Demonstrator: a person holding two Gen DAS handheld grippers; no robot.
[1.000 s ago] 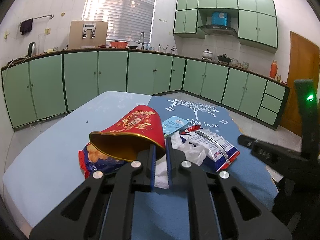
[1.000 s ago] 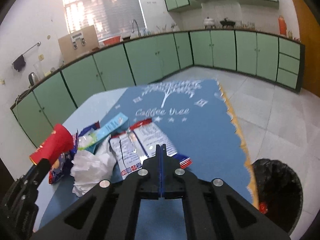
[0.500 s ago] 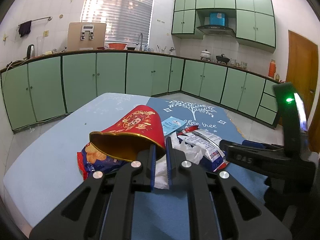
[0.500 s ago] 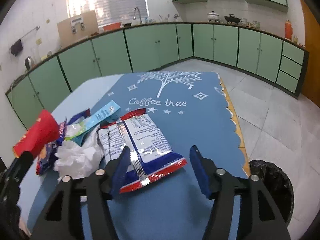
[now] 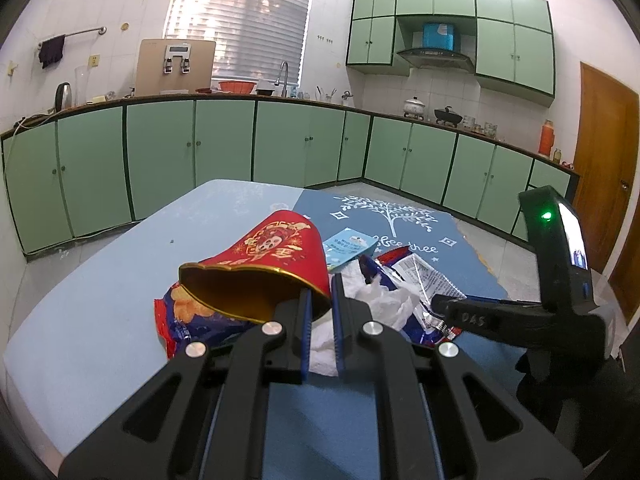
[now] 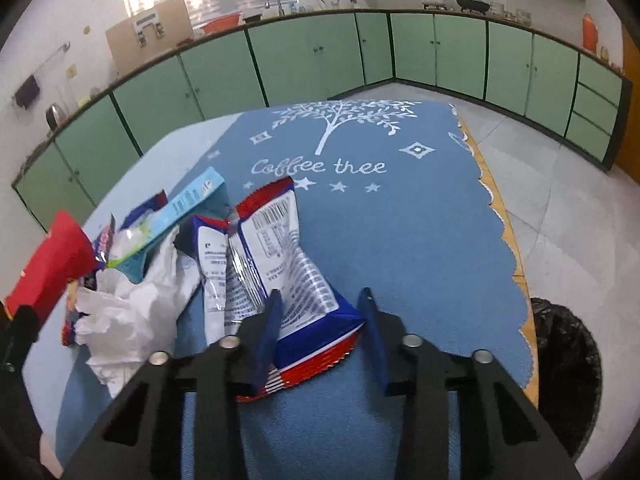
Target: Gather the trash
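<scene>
My left gripper is shut on the rim of a red paper cup, which it holds tilted above a blue and red chip bag. In the right wrist view my right gripper straddles the near end of a blue, white and red snack wrapper. Its jaws are closing and the pads stand at the wrapper's two edges. A crumpled white tissue and a light blue box lie to the left of the wrapper.
The trash lies on a table with a blue "Coffee tree" cloth. A bin lined with a black bag stands on the floor beyond the table's right edge. Green cabinets run along the walls.
The right gripper opened from shut, sank forward over the snack wrapper, and its jaws have since narrowed around it. The left gripper and the red cup have not moved.
</scene>
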